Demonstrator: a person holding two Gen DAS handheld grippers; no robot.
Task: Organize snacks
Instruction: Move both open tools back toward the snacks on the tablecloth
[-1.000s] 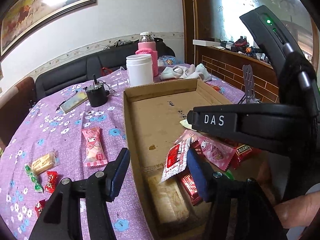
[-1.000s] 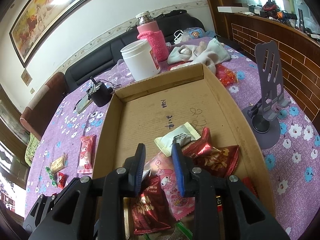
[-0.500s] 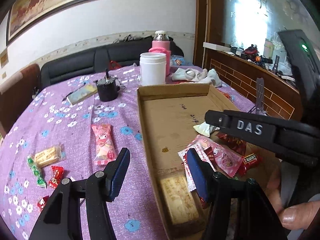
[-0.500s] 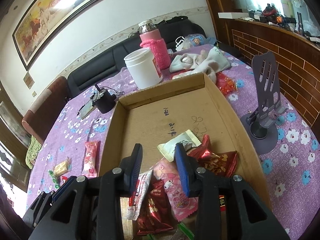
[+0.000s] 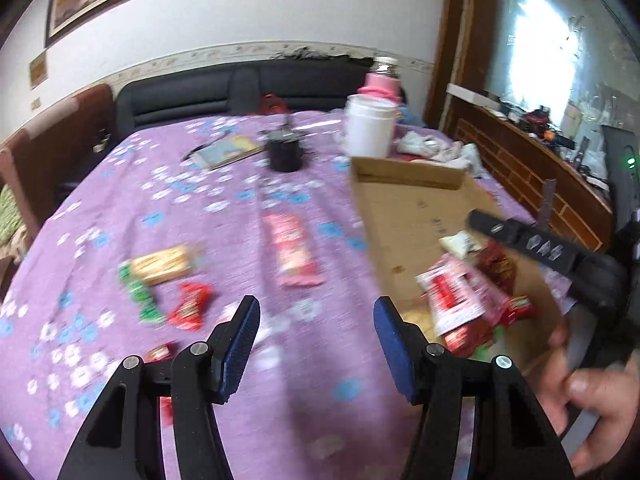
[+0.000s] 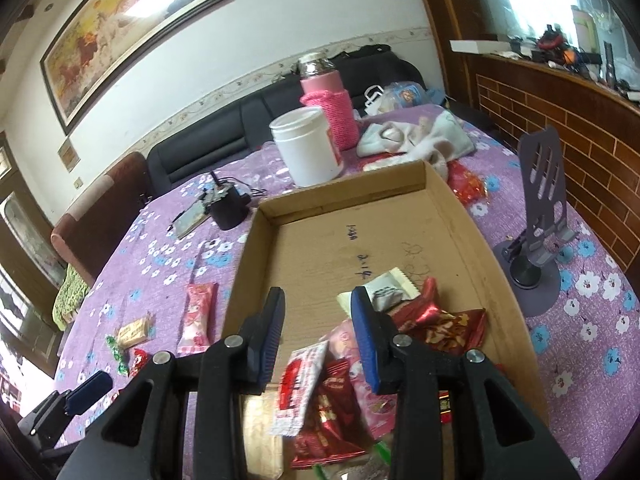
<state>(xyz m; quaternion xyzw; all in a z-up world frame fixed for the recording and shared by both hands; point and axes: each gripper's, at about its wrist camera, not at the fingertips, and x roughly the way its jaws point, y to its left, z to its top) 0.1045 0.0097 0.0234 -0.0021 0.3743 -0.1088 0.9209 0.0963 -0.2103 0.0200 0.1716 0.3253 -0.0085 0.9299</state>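
A: What is sitting in the cardboard tray [image 6: 448, 216]?

B: A heap of snack packets is lying at its near end: a white sachet [image 6: 390, 286], a crinkled red foil pack [image 6: 444, 322], a pink cartoon packet [image 6: 352, 344], a red-and-white wrapper [image 6: 302, 384] and a dark red pack [image 6: 334, 412]. The far end is showing bare cardboard with handwritten numerals I cannot make out.

A: And outside it?

B: More snacks are lying on the purple flowered tablecloth [image 5: 200, 208] beside the tray's left wall: a long pink packet [image 5: 292, 252], a tan bar [image 5: 160, 266], a green candy [image 5: 140, 298] and a red candy [image 5: 190, 310].

A: The tools?

B: The left gripper [image 5: 316, 342] is hovering over the cloth with its jaws spread wide, holding nothing. The right gripper [image 6: 318, 336] is hanging above the heap, parted, also gripping nothing. Its side is reading "DAS" in the left view.

A: Anything behind the tray?

B: A lidded white jar [image 6: 306, 146] and a pink-sleeved bottle [image 6: 326, 106] are standing at its far edge; their contents are hidden.
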